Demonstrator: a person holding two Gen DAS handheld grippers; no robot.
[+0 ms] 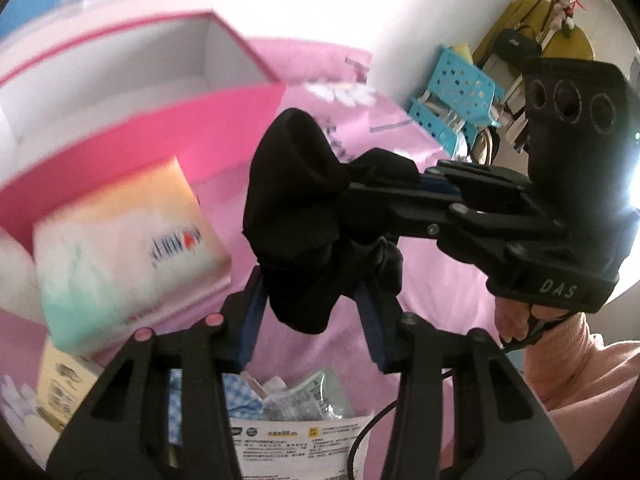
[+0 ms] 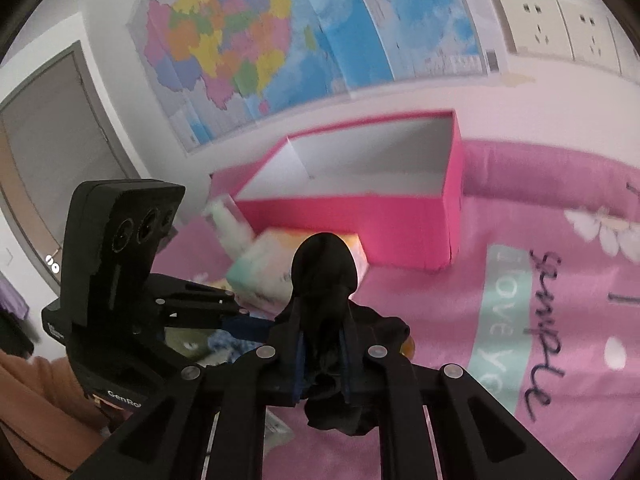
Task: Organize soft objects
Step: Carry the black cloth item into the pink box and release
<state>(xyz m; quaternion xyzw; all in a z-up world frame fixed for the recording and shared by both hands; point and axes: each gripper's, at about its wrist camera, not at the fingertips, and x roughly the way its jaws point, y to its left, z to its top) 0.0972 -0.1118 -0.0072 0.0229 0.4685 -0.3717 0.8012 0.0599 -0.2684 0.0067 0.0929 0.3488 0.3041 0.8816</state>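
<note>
A black soft cloth (image 1: 296, 200) hangs in the air above the pink bedspread, bunched up. My left gripper (image 1: 310, 292) has its blue-padded fingers on both sides of the cloth's lower end and is shut on it. My right gripper (image 1: 360, 192) comes in from the right and is shut on the same cloth. In the right wrist view the cloth (image 2: 324, 280) stands up between my right gripper's fingers (image 2: 322, 348), and the left gripper (image 2: 256, 326) clamps it from the left. An open pink box (image 2: 400, 216) with a white inside stands behind.
A soft tissue pack (image 1: 120, 248) lies in front of the pink box (image 1: 168, 136). A white bottle (image 2: 228, 224) leans by the box. Packets and a checked cloth (image 1: 280, 404) lie below the left gripper. A blue crate (image 1: 456, 96) stands beyond the bed. Maps (image 2: 248, 40) hang on the wall.
</note>
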